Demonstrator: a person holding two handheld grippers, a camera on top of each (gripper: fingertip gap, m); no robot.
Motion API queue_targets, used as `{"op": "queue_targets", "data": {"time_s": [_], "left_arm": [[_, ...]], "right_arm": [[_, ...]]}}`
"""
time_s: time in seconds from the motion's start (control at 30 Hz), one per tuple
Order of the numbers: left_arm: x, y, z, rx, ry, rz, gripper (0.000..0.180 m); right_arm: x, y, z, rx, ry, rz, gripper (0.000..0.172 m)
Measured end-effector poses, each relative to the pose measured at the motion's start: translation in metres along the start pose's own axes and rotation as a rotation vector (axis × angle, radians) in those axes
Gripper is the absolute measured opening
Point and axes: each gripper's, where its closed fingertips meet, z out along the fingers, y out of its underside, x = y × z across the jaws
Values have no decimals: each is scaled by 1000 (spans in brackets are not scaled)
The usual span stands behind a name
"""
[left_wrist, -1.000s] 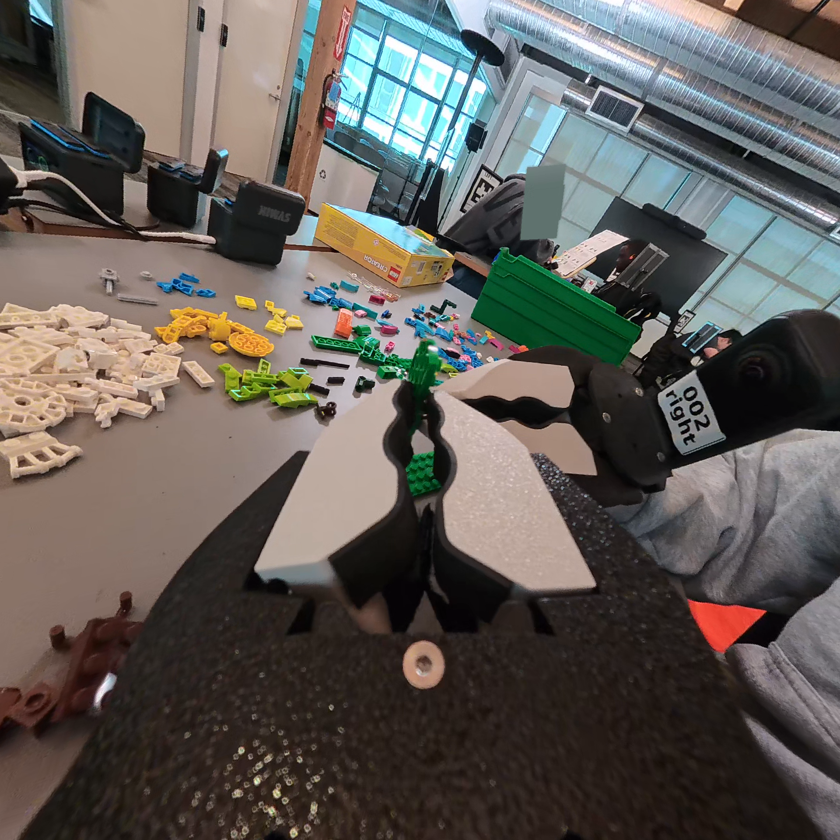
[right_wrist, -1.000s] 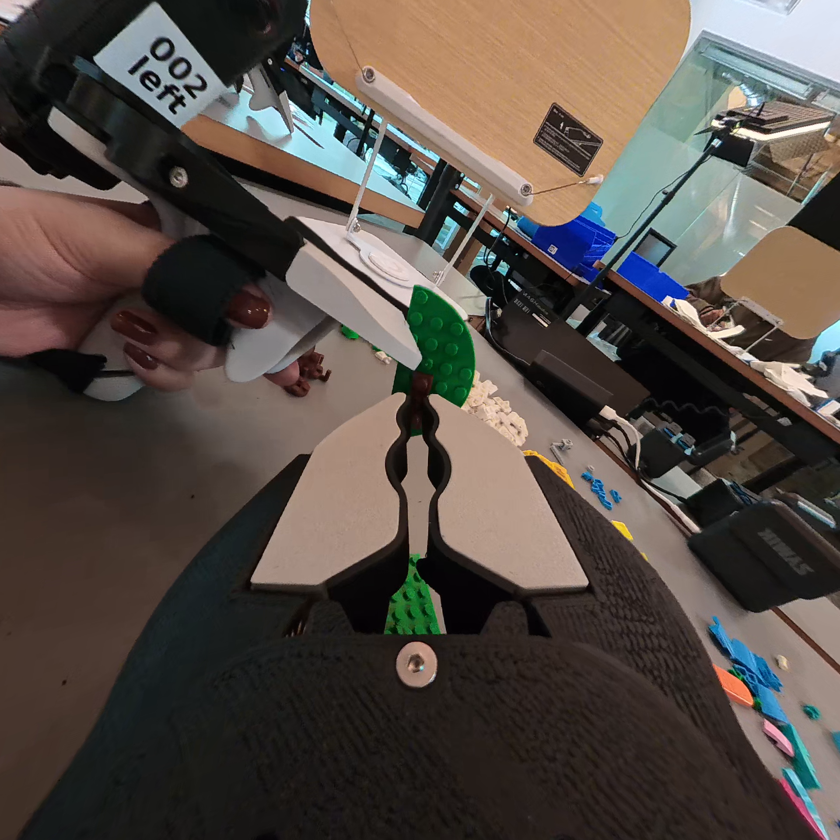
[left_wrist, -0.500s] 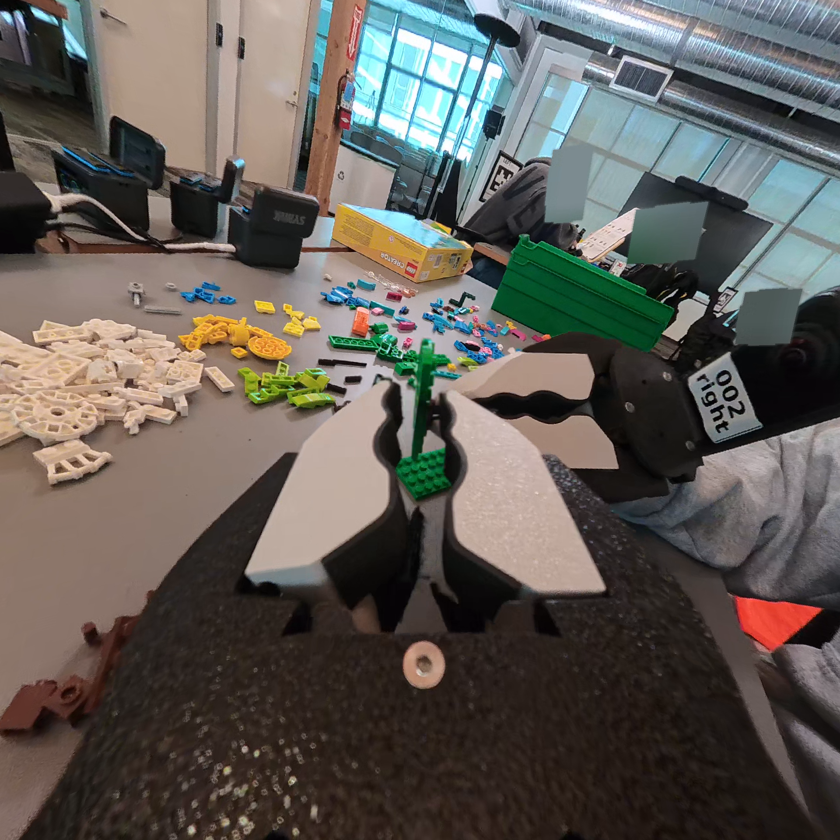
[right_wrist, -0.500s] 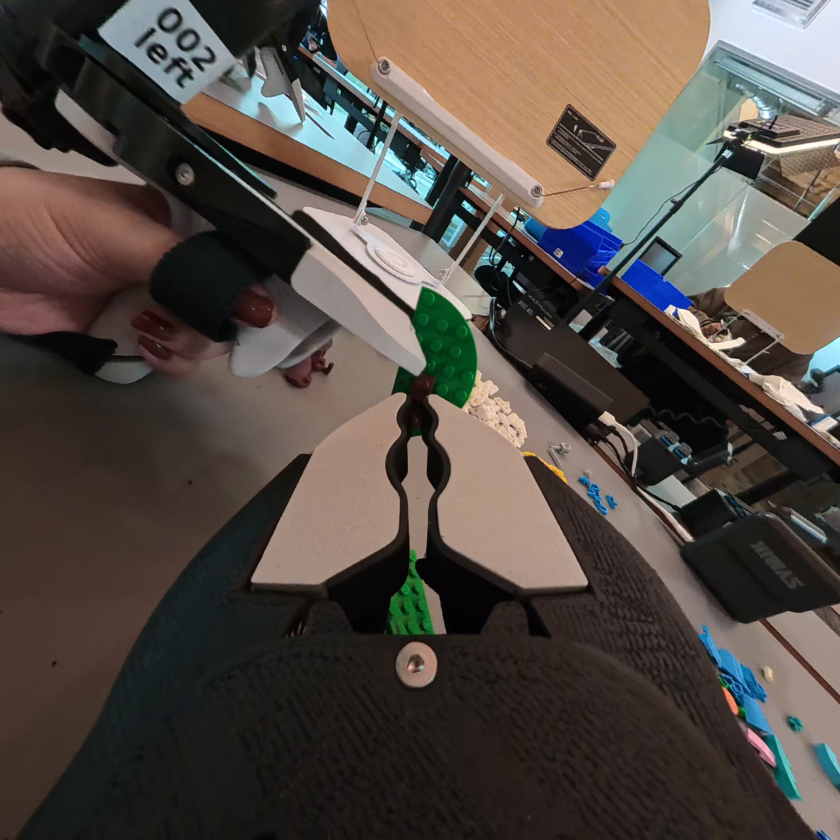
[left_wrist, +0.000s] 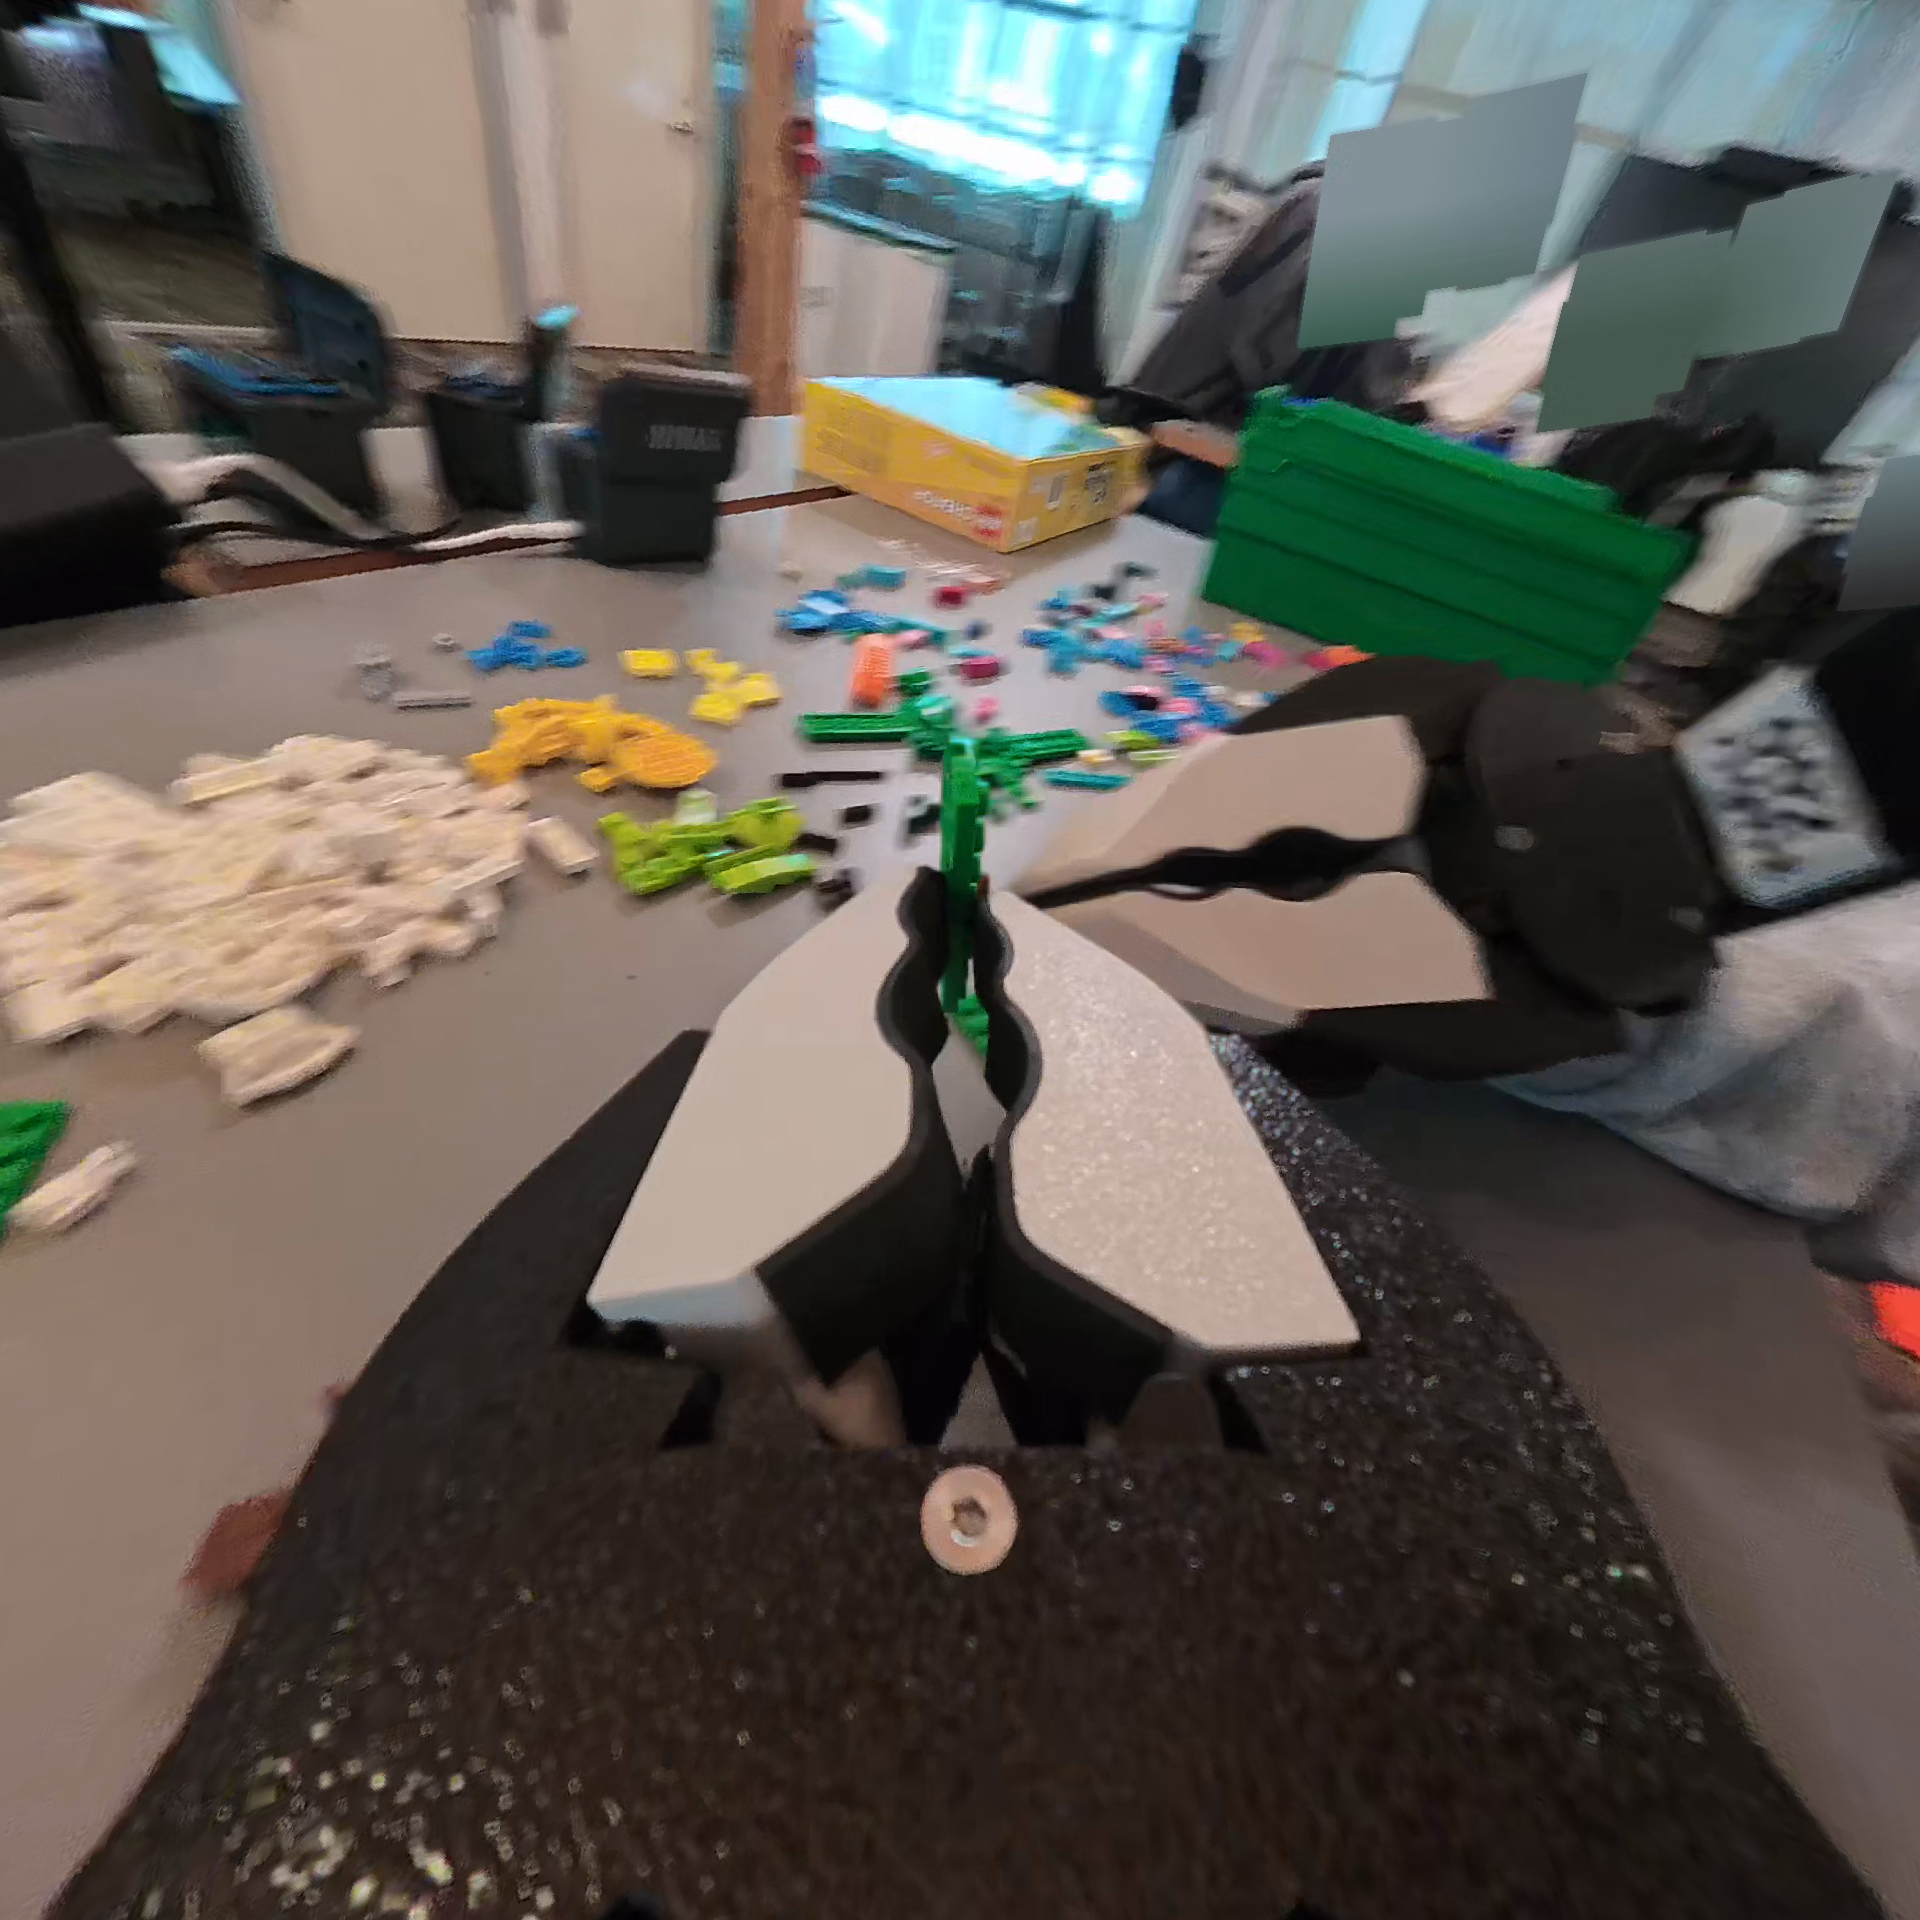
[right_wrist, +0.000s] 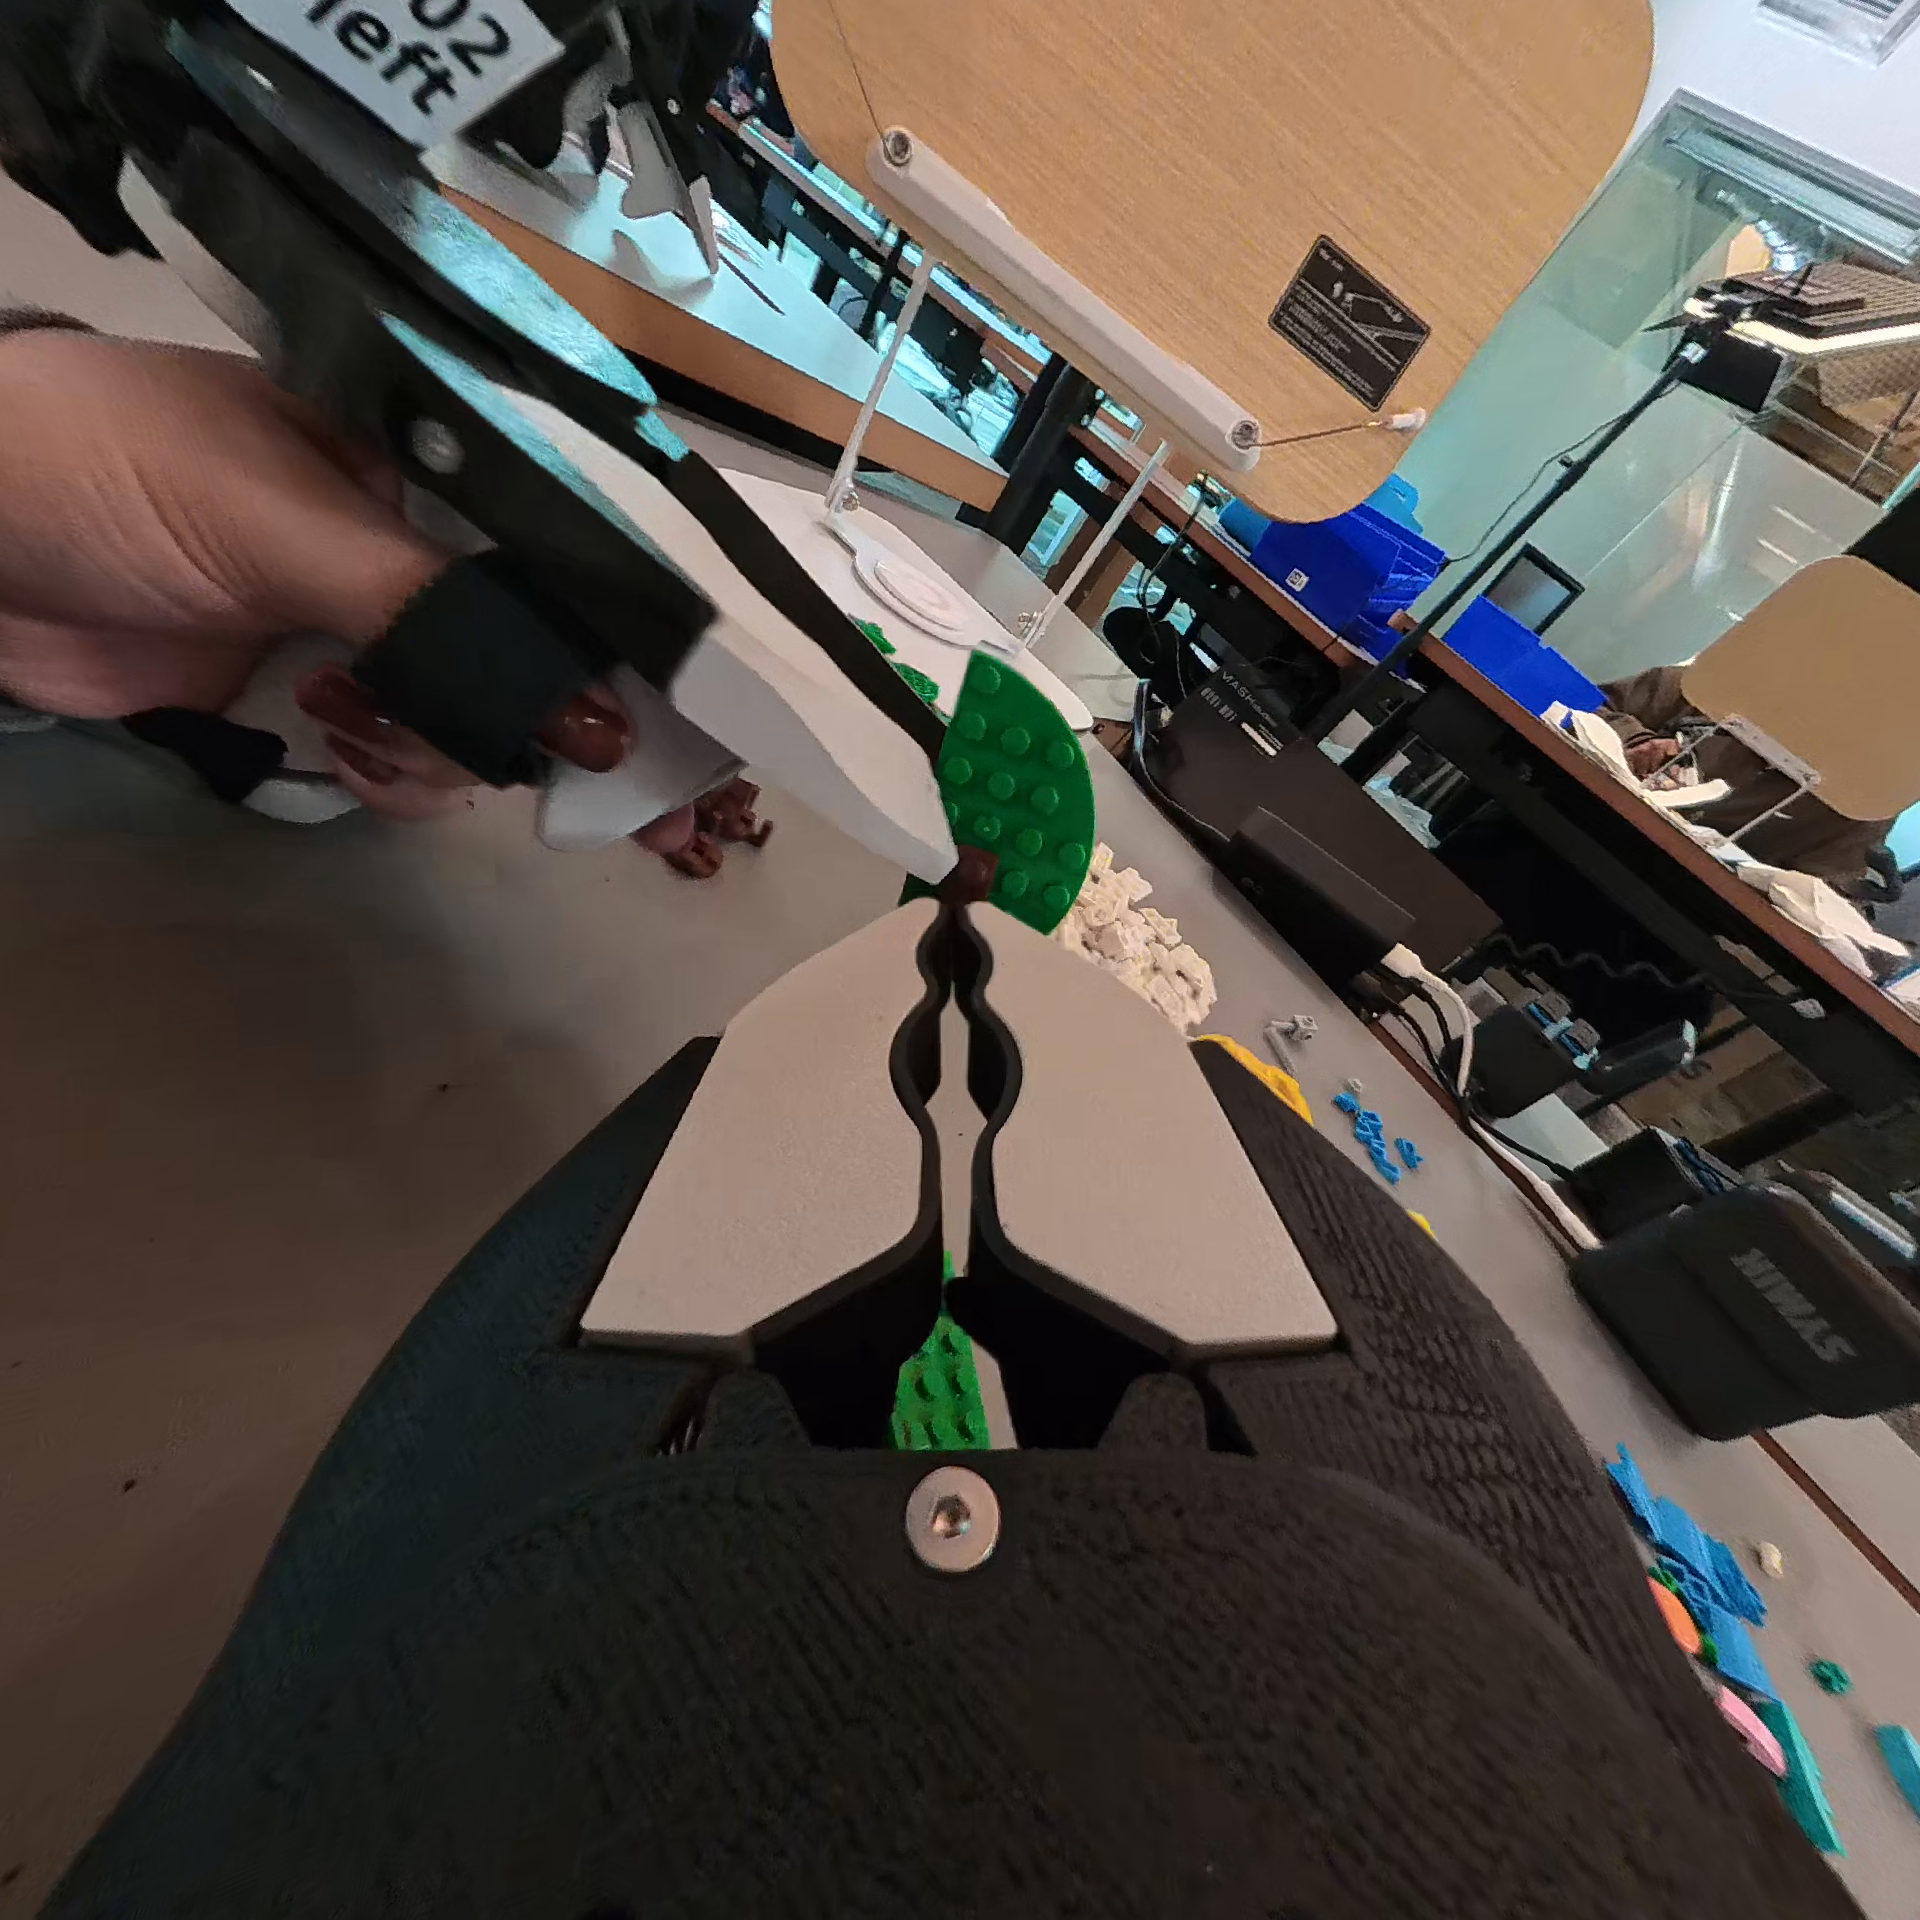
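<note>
Left tongs have closed again on the green semicircular plate.
Right tongs, shut, pinch a small brown piece against it.

Grey table, bright windows, wooden desks.

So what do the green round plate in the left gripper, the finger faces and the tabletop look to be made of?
Green round plate: hard moulded plastic, it seems, with a slight sheen and crisp raised studs. Left gripper finger faces: matte pale grey with a fine speckled grain, probably printed or coated plastic, edged by wavy black pads that look rubbery. Table: smooth matte grey, likely laminate.
</note>
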Motion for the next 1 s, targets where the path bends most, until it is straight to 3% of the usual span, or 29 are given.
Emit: {"op": "queue_targets", "data": {"time_s": [0.1, 0.23, 0.5, 0.77, 0.87, 1.0], "left_arm": [[-24, -2, -7, 5, -108, -8, 3], [-15, -12, -10, 79, 24, -141, 3], [8, -5, -2, 44, 101, -64, 3], [13, -2, -3, 14, 199, -150, 7], [13, -2, -5, -2, 208, -120, 4], [7, 0, -2, -21, 97, -1, 3]], "right_arm": [[1, -3, -2, 14, 13, -6, 0], [4, -6, -3, 43, 29, 21, 0], [0, -4, -2, 33, 8, 26, 8], [-2, -4, -3, 38, 7, -2, 5], [-3, -6, -4, 48, 2, -16, 4], [-1, -2, -1, 15, -1, -18, 0]]}}
